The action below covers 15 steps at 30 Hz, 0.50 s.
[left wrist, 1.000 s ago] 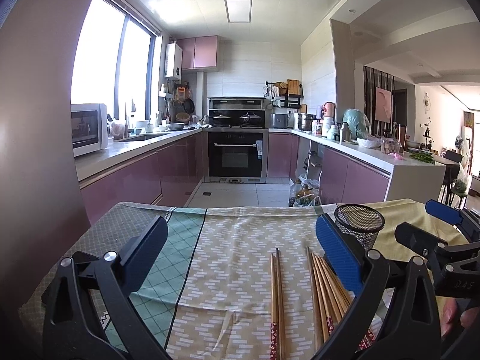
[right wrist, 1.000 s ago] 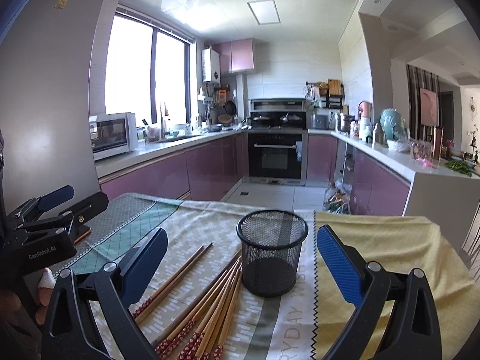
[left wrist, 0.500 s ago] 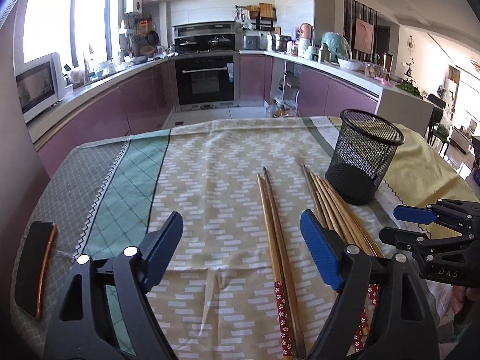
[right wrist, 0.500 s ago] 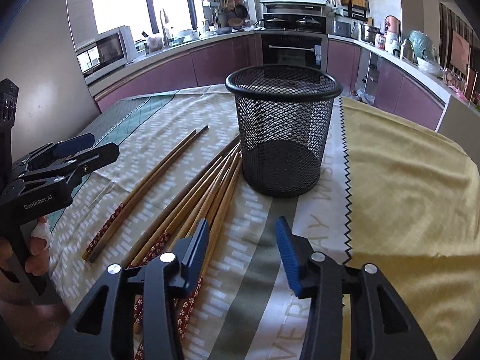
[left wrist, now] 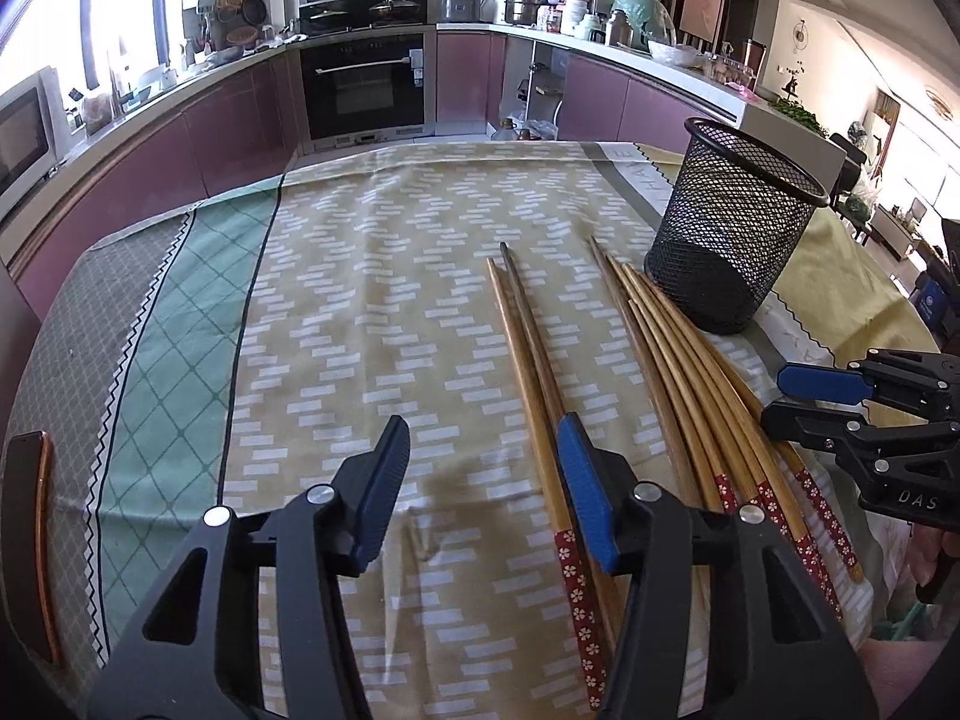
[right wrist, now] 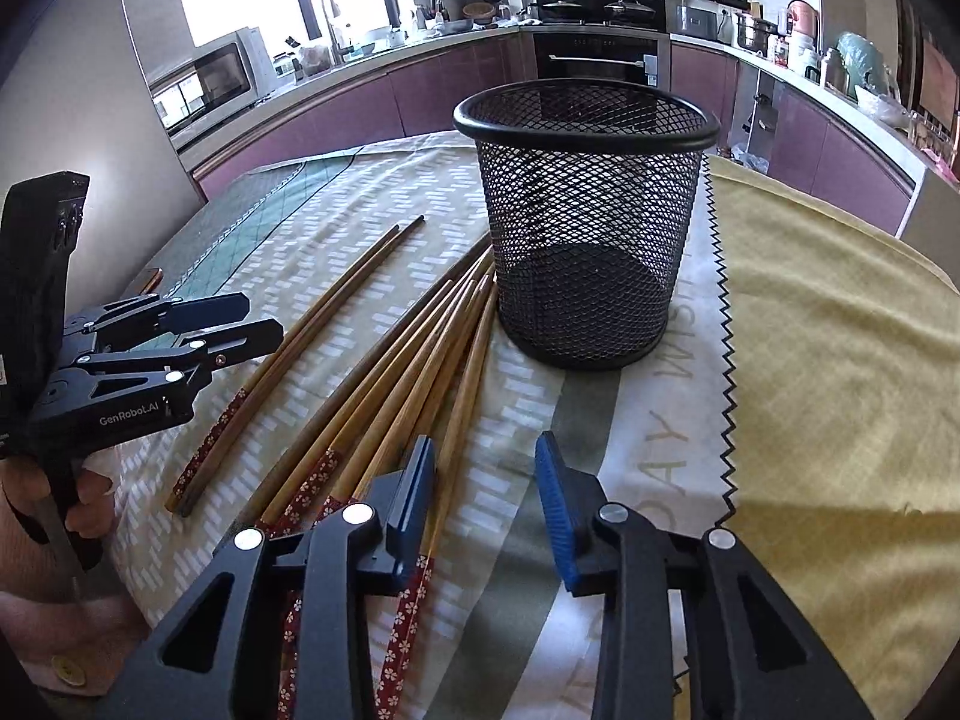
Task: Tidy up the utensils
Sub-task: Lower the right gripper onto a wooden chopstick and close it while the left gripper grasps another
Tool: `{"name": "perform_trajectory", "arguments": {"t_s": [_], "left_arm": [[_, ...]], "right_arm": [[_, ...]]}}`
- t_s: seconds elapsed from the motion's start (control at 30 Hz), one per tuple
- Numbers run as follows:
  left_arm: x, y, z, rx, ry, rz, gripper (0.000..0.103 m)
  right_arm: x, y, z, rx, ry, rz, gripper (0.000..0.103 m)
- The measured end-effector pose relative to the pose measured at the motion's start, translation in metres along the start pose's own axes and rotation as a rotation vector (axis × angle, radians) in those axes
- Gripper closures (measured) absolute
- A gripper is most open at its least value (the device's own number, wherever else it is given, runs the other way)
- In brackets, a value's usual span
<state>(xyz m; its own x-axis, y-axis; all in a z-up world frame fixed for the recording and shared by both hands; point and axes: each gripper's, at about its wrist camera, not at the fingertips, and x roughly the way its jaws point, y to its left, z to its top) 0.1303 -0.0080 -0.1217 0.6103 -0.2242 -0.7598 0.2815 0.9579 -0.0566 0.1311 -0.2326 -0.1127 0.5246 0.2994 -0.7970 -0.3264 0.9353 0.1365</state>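
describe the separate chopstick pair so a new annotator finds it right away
Start at the black mesh cup standing on the patterned tablecloth. A fanned bundle of chopsticks lies against its base. The separate pair lies apart on the bundle's side away from the cup: just two sticks, side by side, one darker.

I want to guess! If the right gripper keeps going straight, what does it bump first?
Probably the cloth just ahead of the right gripper, right beside the chopsticks; the basket stands farther on.
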Motion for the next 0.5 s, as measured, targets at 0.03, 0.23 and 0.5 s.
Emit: {"name": "perform_trajectory", "arguments": {"t_s": [0.03, 0.23, 0.5], "left_arm": [[0.003, 0.001, 0.001, -0.002, 0.009, -0.007, 0.055], [0.009, -0.006, 0.004, 0.037, 0.023, 0.003, 0.055], [0.021, -0.014, 0.014, 0.059, 0.056, 0.011, 0.08]], "right_arm": [[0.001, 0.001, 0.0, -0.006, 0.004, -0.006, 0.073], [0.007, 0.006, 0.007, -0.032, 0.014, -0.028, 0.077], [0.015, 0.009, 0.016, -0.046, 0.024, -0.018, 0.095]]}}
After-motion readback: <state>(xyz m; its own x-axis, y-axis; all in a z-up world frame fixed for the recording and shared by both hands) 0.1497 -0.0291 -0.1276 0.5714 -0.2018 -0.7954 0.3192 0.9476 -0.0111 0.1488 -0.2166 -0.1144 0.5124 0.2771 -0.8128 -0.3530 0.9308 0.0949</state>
